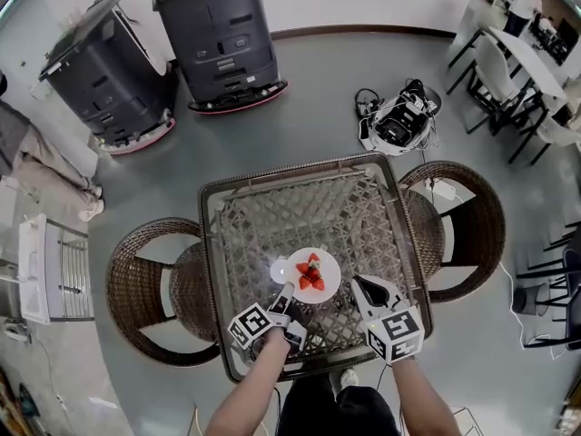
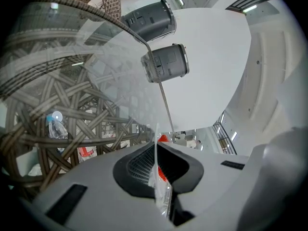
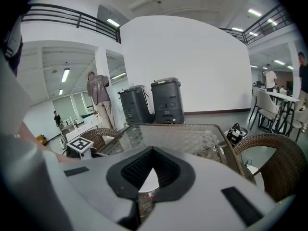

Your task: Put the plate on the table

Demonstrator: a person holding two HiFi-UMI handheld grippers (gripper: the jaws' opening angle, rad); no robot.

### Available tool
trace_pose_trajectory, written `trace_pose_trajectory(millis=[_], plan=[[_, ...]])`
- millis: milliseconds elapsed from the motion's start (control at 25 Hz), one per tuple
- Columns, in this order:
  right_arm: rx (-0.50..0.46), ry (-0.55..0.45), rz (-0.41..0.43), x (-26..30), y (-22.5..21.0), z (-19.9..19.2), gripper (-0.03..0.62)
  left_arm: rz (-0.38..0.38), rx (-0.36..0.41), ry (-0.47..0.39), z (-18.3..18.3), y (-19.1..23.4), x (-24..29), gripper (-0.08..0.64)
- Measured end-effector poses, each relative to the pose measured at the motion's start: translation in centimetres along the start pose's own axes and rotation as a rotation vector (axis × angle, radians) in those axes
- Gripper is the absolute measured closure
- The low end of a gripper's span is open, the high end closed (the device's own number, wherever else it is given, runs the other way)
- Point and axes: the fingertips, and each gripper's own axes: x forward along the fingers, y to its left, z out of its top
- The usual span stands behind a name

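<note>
White round plate [image 1: 332,267], thin rim clamped in our left gripper [image 1: 285,296]; our right gripper [image 1: 361,286] beside it, ribbed jaws together.

In the left gripper view the plate [image 2: 156,150] shows only as a thin edge-on sliver sunk between the jaws, the right gripper view lets just a white wedge of it through, and the red food [image 1: 310,276] on it is too small to name.

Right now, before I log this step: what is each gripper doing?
Left gripper: shut on the rim of the plate.
Right gripper: shut, holding nothing.
</note>
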Motion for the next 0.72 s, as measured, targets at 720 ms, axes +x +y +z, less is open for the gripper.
trace_pose_trajectory(millis=[720], plan=[[0.031,0.002,-0.012,-1.2,-1.3,-0.7,0.589,0.271,0.243,0.061,0.2,1.4,0.6,0.531]])
